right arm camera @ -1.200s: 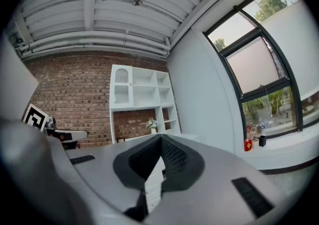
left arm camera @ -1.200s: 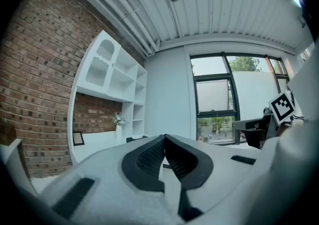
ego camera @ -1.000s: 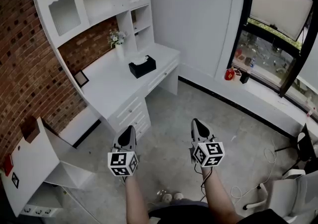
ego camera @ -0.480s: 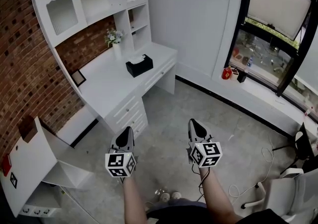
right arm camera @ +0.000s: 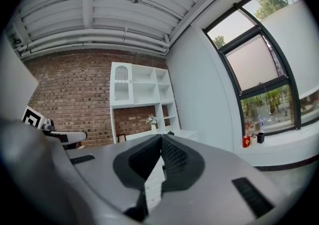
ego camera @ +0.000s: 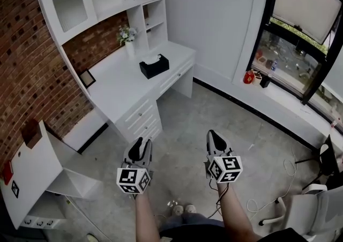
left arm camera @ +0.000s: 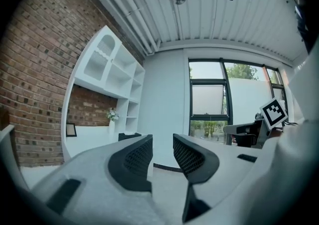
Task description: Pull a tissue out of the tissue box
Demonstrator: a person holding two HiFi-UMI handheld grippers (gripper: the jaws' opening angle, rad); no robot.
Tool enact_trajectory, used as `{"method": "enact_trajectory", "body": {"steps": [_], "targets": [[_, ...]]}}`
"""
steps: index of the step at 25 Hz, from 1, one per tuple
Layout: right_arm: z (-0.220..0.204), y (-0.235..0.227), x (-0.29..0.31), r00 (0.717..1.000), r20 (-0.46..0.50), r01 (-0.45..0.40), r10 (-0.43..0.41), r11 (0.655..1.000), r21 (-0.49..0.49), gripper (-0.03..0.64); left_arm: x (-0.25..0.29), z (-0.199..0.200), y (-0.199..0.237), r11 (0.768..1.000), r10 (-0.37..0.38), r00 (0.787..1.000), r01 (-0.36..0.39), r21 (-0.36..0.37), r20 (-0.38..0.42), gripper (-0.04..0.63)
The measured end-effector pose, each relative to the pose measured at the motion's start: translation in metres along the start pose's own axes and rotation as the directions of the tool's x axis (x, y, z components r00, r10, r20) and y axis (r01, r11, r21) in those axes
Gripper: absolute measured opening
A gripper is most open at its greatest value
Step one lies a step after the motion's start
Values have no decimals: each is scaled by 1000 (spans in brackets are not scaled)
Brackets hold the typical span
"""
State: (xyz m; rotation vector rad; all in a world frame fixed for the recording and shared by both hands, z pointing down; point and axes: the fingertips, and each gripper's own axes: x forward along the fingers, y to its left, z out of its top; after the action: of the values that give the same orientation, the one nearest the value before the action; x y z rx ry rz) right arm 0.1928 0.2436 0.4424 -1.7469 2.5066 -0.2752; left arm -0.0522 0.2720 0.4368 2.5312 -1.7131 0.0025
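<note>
While the tissue box (ego camera: 154, 67) sits on the desk (ego camera: 115, 92) well ahead, the left gripper (ego camera: 140, 143) is nearer to it. Its jaws have just been opening a little, empty; those of the right gripper (ego camera: 213, 134) are together.

The left hand-held gripper (left arm camera: 162, 141), its empty jaws just opening, faces the tissue box (left arm camera: 129, 136) on the table (left arm camera: 85, 136).

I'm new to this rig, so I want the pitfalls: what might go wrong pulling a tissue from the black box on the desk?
The tissue box stands unheld on the desk; a pull may lift it. The left gripper, its empty jaws just opening, and the shut right gripper are far off. The flower vase nearby could tip.
</note>
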Motion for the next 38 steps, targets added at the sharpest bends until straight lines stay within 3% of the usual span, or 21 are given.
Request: {"method": "enact_trajectory", "body": {"steps": [3, 8, 28, 38], "targets": [[-4, 0, 0, 1000, -6, -1, 1, 1000, 5, 0, -2, -3, 0, 1000, 1, 1000, -1, -4, 3, 153], [-7, -3, 1, 1000, -14, -4, 4, 1000, 14, 0, -4, -7, 0, 1000, 9, 1000, -9, -15, -8, 178], [7, -36, 18, 999, 32, -40, 40, 999, 8, 0, 17, 6, -4, 998, 68, 996, -68, 3, 52, 178], [16, -51, 89, 993, 100, -52, 54, 998, -26, 0, 77, 14, 39, 997, 70, 990, -74, 30, 126, 178]]}}
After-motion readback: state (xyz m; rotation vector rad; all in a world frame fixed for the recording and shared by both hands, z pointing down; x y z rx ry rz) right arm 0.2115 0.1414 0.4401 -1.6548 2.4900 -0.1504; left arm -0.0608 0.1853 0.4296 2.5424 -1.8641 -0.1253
